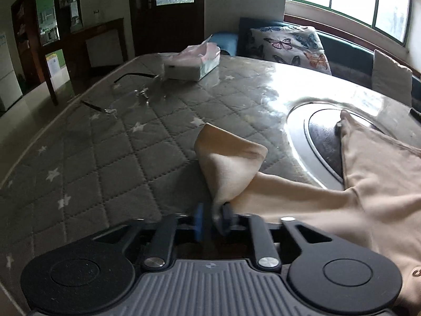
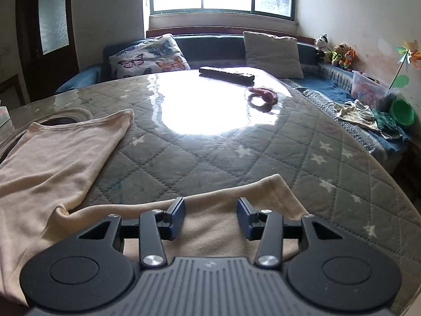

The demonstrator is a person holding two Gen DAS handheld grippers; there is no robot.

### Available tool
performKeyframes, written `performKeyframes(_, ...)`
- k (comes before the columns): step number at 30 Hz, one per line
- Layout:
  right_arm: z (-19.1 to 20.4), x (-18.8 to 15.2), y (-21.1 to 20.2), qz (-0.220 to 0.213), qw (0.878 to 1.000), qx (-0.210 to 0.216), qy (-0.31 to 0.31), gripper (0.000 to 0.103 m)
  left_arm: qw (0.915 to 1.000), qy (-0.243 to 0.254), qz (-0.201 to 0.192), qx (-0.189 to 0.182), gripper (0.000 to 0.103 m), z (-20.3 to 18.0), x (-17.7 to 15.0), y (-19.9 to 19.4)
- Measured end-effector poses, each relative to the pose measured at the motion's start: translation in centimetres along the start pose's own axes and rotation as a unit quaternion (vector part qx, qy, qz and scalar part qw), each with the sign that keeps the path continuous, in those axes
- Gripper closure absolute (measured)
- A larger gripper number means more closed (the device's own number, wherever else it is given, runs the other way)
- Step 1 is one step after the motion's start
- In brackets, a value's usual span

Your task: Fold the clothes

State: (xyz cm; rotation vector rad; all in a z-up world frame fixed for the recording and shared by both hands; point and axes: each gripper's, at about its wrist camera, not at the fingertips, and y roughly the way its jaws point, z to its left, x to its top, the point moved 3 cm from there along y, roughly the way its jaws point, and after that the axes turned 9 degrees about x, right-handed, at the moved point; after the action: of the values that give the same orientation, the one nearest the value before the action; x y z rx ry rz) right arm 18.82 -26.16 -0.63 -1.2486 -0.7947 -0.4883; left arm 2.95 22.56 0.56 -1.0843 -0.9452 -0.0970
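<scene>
The left gripper is clamped on a sleeve end of the beige long-sleeved shirt, the cloth bunching into a raised cone just ahead of its 2 blue pads. The shirt's body spreads to the right across the quilted, star-printed table cover under clear plastic. The right gripper hovers with its jaws wide apart and nothing between them, over the other sleeve, which lies flat. A tissue box and a pair of glasses sit at the far left; a remote and a pink scrunchie lie near the window side.
</scene>
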Motion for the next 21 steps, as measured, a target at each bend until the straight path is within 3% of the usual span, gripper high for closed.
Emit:
performKeyframes(3, 0.0, 0.0, 0.0, 0.001, 1.000, 0.001, -0.001, 0.058, 0.9996, 0.020, -0.017, 0.009, 0.052, -0.3, 0.0, -0.5)
performKeyframes(5, 0.0, 0.0, -0.1, 0.002, 1.000, 0.002, 0.001, 0.058, 0.9988, 0.041, -0.026, 0.007, 0.046, -1.1, 0.4, -0.5)
performKeyframes(11, 0.0, -0.2, -0.2, 0.002, 1.000, 0.003, 0.004, 0.054, 0.9971, 0.068, -0.029, 0.019, 0.044, -2.5, 1.1, 1.7)
performKeyframes(14, 0.0, -0.1, -0.2, 0.002, 1.000, 0.003, 0.006, 0.054, 0.9973, 0.036, -0.042, 0.048, 0.044, -1.3, 1.5, 2.2)
performKeyframes(18, 0.0, -0.1, -0.2, 0.003, 1.000, 0.002, 0.006, 0.053, 0.9968, -0.026, -0.029, 0.069, 0.042, 2.0, 1.9, 3.0)
performKeyframes(21, 0.1, 0.0, -0.1, 0.004, 1.000, 0.002, 0.005, 0.052, 0.9933, -0.041, -0.031, 0.104, 0.041, 4.0, 2.0, 3.4)
